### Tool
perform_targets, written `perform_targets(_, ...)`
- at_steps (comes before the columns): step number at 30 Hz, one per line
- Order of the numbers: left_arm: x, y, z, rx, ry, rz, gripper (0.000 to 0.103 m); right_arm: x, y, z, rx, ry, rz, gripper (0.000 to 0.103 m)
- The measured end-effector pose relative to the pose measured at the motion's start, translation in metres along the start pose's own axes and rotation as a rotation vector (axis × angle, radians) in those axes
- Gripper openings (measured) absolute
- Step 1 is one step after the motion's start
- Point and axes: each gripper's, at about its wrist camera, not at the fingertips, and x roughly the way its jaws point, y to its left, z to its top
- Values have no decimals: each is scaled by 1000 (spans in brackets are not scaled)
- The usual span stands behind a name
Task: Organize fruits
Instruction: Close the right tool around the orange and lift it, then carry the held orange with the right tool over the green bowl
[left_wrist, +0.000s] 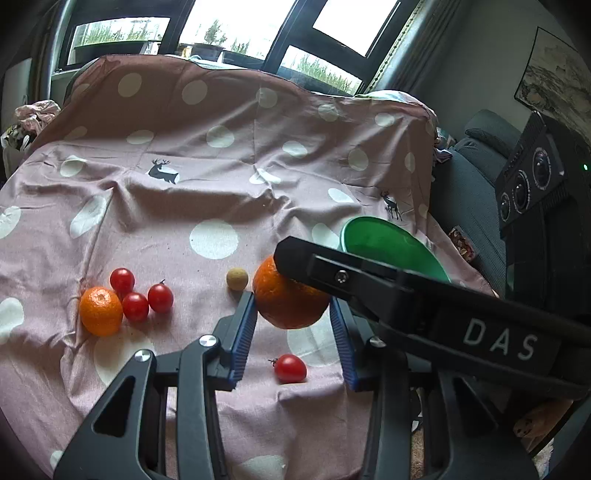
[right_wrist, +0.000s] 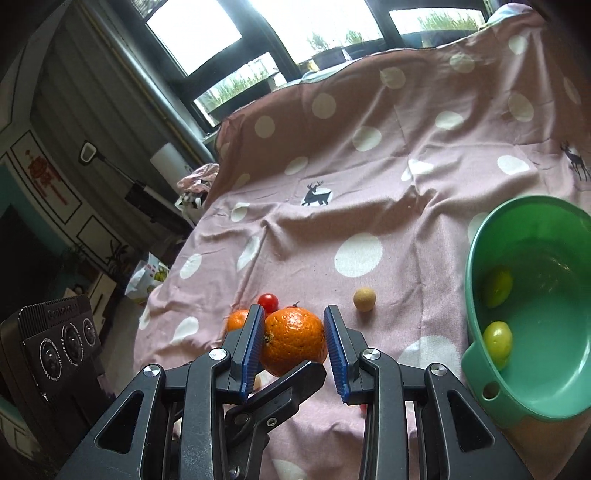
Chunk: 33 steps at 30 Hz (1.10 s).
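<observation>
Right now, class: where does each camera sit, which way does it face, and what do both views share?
Left wrist: on the left gripper, facing forward and down over the spotted cloth; its two fingers flank the large orange.
Right wrist: on the right gripper, facing likewise, green bowl to its right; its fingers show.
Shared: large orange, tan ball, green bowl, spotted cloth.

Spotted pink cloth (left_wrist: 221, 206), small orange (left_wrist: 100, 311), tomatoes (left_wrist: 135, 306), green bowl (right_wrist: 476, 258)
</observation>
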Motion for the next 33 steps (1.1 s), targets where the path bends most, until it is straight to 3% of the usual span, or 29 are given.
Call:
perform_targets(14, 22, -64, 17, 133, -6, -86, 40, -56, -40, 9, 73, -138, -68, 36)
perform_targets(33, 92, -112, 16, 165, 145, -197, 40, -75, -107, 6, 196, -127, -253, 36)
